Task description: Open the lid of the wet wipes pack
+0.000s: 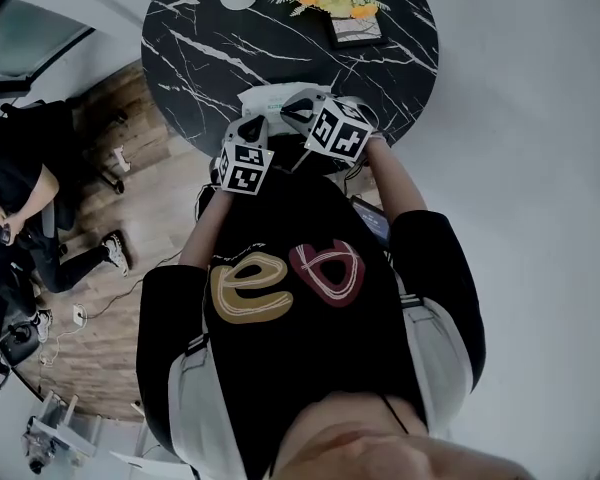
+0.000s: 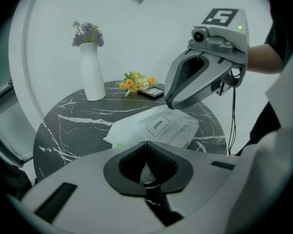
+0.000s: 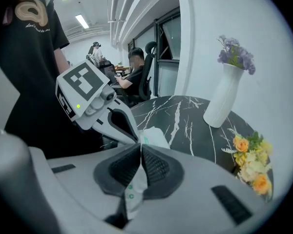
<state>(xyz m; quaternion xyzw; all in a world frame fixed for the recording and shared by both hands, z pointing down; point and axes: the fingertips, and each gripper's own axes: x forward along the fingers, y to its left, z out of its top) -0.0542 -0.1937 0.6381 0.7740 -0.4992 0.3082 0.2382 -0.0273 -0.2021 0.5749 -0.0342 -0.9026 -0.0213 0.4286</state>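
**Both grippers pinch the wipes pack at the table's near edge**

The wet wipes pack [image 2: 156, 128] is at the edge of the round black marble table [image 2: 73, 126] nearest the person holding the grippers. Its white label [image 2: 158, 125] marked OPEN faces up and lies flat, so the lid is not yet lifted. From here I cannot tell whether the pack rests on the table or hangs just off it.

The left gripper [image 2: 145, 145] has its fingers [image 2: 162, 165] pressed together on one thin sealed end of the pack, with a sliver of white wrapper showing between the pads. The right gripper [image 3: 140, 147] has the opposite end, its fingers [image 3: 158, 168] closed tight on a strip of wrapper with small green marks. Both grippers slant down toward the table, and the pack spans between them.

At the far edge stands a tall white vase [image 2: 92, 77] holding purple blooms. Near it, a bunch of yellow and orange flowers [image 2: 136, 82] lies against a dark flat frame [image 2: 154, 92]. Beyond the table, a seated person [image 3: 134, 77] occupies an office chair.
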